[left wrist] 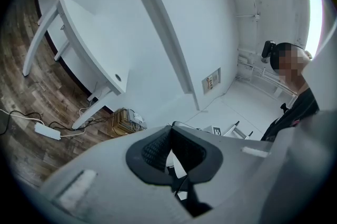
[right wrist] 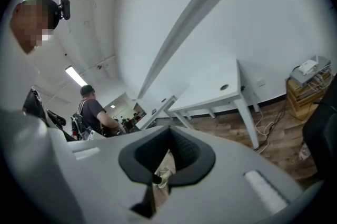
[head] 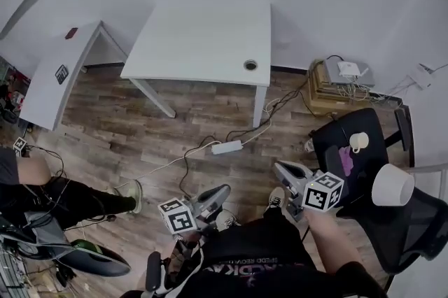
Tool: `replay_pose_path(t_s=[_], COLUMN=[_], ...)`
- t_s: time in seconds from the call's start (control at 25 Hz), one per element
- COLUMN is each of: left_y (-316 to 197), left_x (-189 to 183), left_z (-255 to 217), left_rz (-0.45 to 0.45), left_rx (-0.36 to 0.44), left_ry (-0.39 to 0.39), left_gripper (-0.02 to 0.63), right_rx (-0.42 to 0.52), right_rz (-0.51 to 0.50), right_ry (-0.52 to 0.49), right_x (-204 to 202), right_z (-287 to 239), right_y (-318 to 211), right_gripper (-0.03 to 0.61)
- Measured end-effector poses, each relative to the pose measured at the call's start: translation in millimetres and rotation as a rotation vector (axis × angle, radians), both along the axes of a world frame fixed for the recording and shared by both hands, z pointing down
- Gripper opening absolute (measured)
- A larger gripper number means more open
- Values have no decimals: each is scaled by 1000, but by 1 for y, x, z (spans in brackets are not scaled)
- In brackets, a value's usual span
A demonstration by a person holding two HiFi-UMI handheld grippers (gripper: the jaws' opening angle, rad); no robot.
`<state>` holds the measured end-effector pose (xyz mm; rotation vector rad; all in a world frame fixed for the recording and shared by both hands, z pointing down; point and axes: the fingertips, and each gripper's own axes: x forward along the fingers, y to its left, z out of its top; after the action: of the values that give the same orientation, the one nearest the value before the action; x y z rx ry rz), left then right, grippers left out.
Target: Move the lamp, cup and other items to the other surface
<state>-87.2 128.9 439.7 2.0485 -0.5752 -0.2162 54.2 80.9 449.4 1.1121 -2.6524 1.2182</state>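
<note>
A white cup (head: 358,141) and a purple item (head: 346,161) rest on a black seat (head: 336,136) at the right. A white lamp shade (head: 392,185) stands at its near edge. My right gripper (head: 280,167) hovers left of that seat, shut, with nothing in it; in its own view the right gripper (right wrist: 169,129) points toward the white table (right wrist: 221,89). My left gripper (head: 222,190) is held low at the centre, jaws together and empty. In the left gripper view the left gripper (left wrist: 169,129) faces a white wall, with the white table (left wrist: 89,33) at the left.
A bare white table (head: 203,38) stands ahead, and a second one (head: 59,73) at the left. A power strip (head: 226,147) and cables lie on the wooden floor. A box with a router (head: 336,83) sits by the wall. A seated person's leg (head: 70,199) is at the left.
</note>
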Motion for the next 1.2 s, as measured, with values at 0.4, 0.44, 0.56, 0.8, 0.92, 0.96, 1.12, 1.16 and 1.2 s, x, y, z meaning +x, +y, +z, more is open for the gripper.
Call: replay_pose_path(t_s=[0.4,0.44,0.56,0.8,0.92,0.96,1.12,1.16,1.2], left_y=[23,25,25,28,27,27,31,32,33], left_x=[-47,-54,-68,-86,-88,-88,-97,-99,-101], left_z=[8,9,6,-1,-1,-1,2,4,6], left_rz=[-54,-58,-72,-93,-88,-86,-100,-108,-116], left_rx=[23,21,21,38,35,38,35,29,21], left_ry=[47,50,57,64,71,68,69,74,80], left_gripper=[2,2,2,2,2,2,2,2,2], right_rx=[45,39,14,23,14,7,-6,-5,-5], right_rz=[-239,-251,-291,-316,-327,-326,-333,-338,-343], right_ry=[-104,-102,-94,-87,-88,-92,-99,-97,-95], right_x=[-140,-148,-163,-180,-186,-187,-194,-196,-197], right_z=[-30,-26,-21,-26,-24,-23,-20,-19,-19], right_y=[70,76,86,89,88,87,92,93,93], right_gripper=[3,3,3,3,3,3,3,3,3])
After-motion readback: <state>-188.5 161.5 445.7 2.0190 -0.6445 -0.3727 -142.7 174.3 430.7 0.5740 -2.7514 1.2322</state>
